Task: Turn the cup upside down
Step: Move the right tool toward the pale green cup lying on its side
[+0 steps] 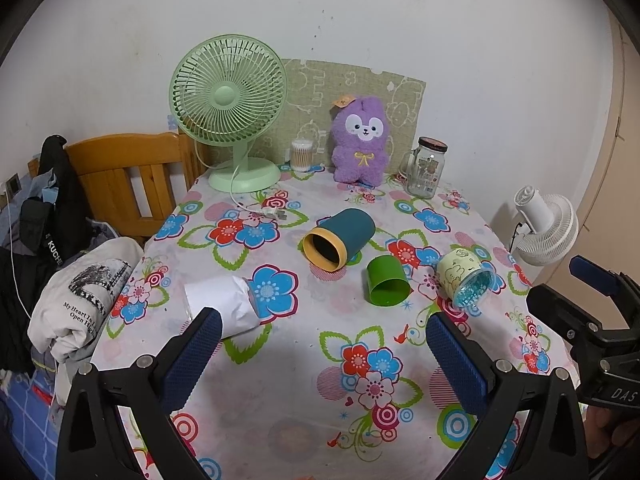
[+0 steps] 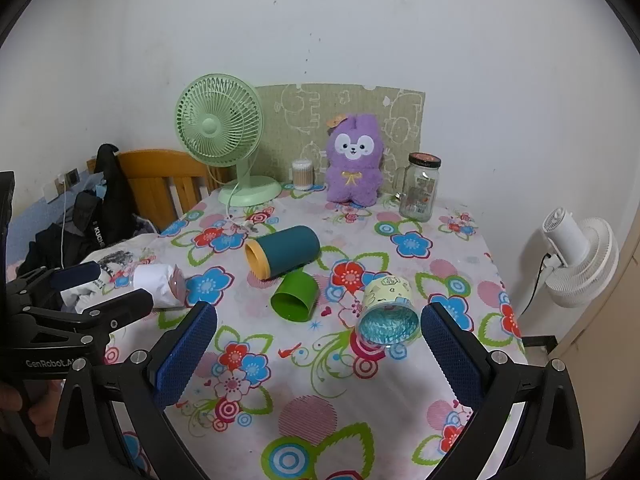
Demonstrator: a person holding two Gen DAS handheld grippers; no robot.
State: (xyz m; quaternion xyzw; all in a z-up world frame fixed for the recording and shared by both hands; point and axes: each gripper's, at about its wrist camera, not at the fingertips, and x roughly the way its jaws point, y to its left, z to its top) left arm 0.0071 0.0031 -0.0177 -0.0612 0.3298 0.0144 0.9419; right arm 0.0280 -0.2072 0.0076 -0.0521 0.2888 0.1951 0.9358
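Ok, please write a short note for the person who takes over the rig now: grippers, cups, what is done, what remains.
Left gripper: open, empty, above the table.
Right gripper: open, empty, nearest the cartoon cup.
Four cups lie on their sides: white cup at left, teal cup and green cup in the middle, cartoon cup at right.
Done: nothing, no cup is upside down.
Left: grasp a cup, set it down rim down.

Bare cloth spans the counter [image 1: 304, 392] along its near edge. Mid-counter, the teal cup [image 1: 340, 238], green cup [image 1: 387, 282] and patterned cup [image 1: 466, 278] crowd together; narrow gaps separate them.
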